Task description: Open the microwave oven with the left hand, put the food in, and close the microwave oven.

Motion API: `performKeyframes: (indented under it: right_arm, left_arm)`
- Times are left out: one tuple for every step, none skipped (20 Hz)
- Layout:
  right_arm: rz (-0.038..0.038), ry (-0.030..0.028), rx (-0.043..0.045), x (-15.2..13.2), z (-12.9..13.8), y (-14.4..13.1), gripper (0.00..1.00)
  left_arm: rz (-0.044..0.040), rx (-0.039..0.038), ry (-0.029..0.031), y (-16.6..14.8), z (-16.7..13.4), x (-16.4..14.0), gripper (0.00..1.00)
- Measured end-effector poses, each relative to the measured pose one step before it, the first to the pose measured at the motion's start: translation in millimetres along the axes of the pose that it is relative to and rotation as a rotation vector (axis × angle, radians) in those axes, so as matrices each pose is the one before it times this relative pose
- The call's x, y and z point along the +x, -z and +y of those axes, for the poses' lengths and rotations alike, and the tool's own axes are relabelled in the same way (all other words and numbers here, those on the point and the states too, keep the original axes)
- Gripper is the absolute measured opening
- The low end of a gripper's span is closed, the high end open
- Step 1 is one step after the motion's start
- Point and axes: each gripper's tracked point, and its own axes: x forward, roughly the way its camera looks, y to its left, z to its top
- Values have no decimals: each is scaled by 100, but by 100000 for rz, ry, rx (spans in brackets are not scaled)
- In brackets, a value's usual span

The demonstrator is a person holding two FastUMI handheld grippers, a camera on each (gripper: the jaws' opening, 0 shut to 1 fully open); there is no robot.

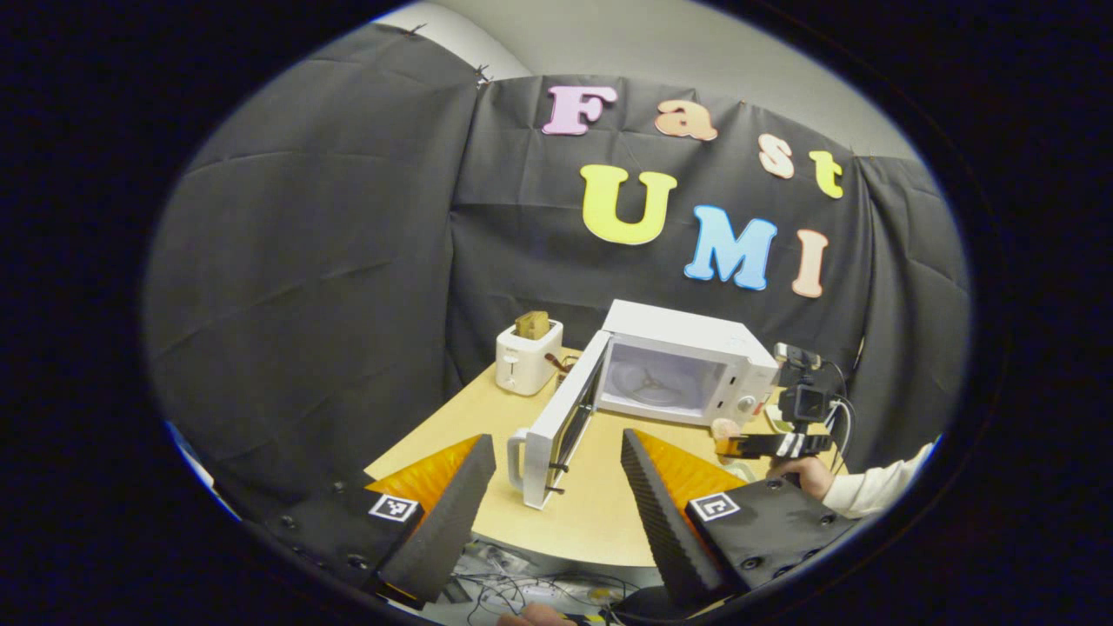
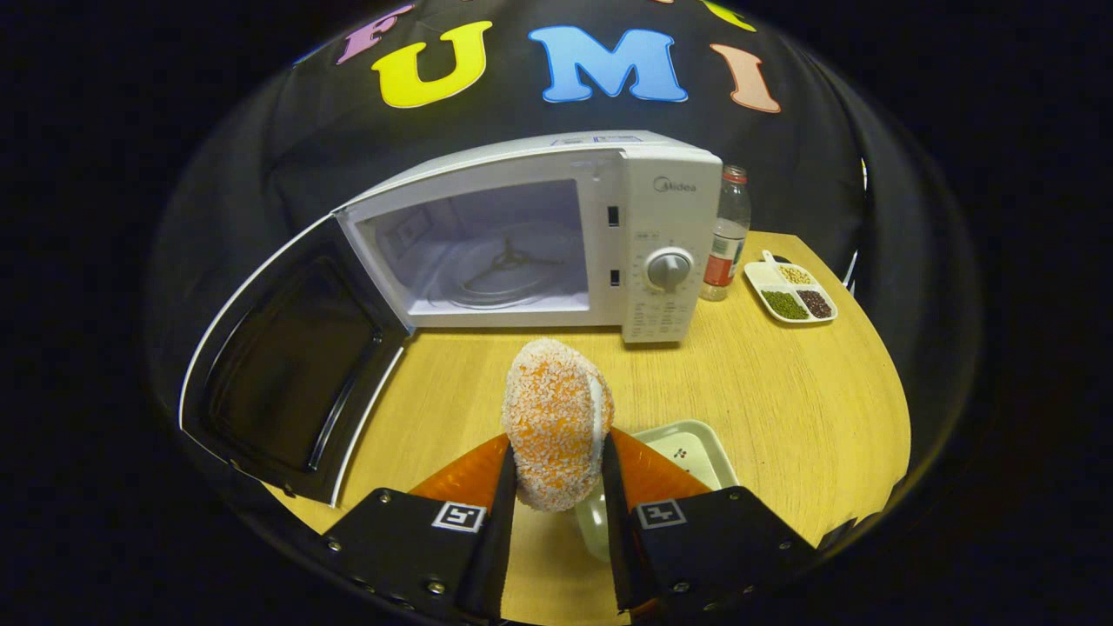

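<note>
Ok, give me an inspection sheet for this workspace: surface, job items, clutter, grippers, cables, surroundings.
Surface: round wooden table, bare in front of the oven.
Job's things: microwave with its door swung wide open, cavity holding no food; crumbed food piece lifted above a pale tray.
Clutter: toaster, bottle, divided dish of beans.
Grippers: right gripper shut on the food; left gripper open, holding nothing.
Cables: loose wires below the table edge.
Surroundings: black cloth wall.

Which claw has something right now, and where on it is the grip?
The right claw pinches the crumbed food piece by its lower sides. The left claw is open, empty.
</note>
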Motion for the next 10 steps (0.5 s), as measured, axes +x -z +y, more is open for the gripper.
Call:
performKeyframes:
  right_arm:
    - [-952, -687, 1505, 180, 1225, -885, 48]
    - [-555, -1022, 2381, 273, 1326, -735, 48]
    - [-1261, -1128, 2502, 440, 1182, -1006, 48]
    - [-1635, -326, 1483, 862, 942, -1045, 48]
    - [-791, -83, 878, 1108, 800, -784, 48]
    - [283, 104, 1923, 1077, 720, -241, 48]
    - [-1506, 241, 2889, 1240, 628, -617, 48]
    - [-1014, -187, 2662, 1393, 601, -411, 48]
    - [89, -468, 3047, 1380, 412, -301, 48]
    - [680, -349, 3574, 1475, 178, 123, 48]
  left_arm:
    - [997, 147, 1478, 370, 314, 11, 95]
    - [1111, 543, 345, 175, 501, 92, 95]
    - [-107, 205, 431, -322, 355, -51, 95]
    - [-1488, -202, 540, -572, 267, -147, 100]
    - [-437, -115, -695, 34, -162, 355, 100]
    - [1472, -652, -1882, 212, 403, 312, 97]
    - [2058, -1874, -1575, 449, 755, 114, 94]
    - [499, -2235, 268, -94, 332, 269, 95]
    - [1141, -1108, -364, -26, 106, 319, 95]
    - [2425, -411, -1935, 407, 389, 445, 95]
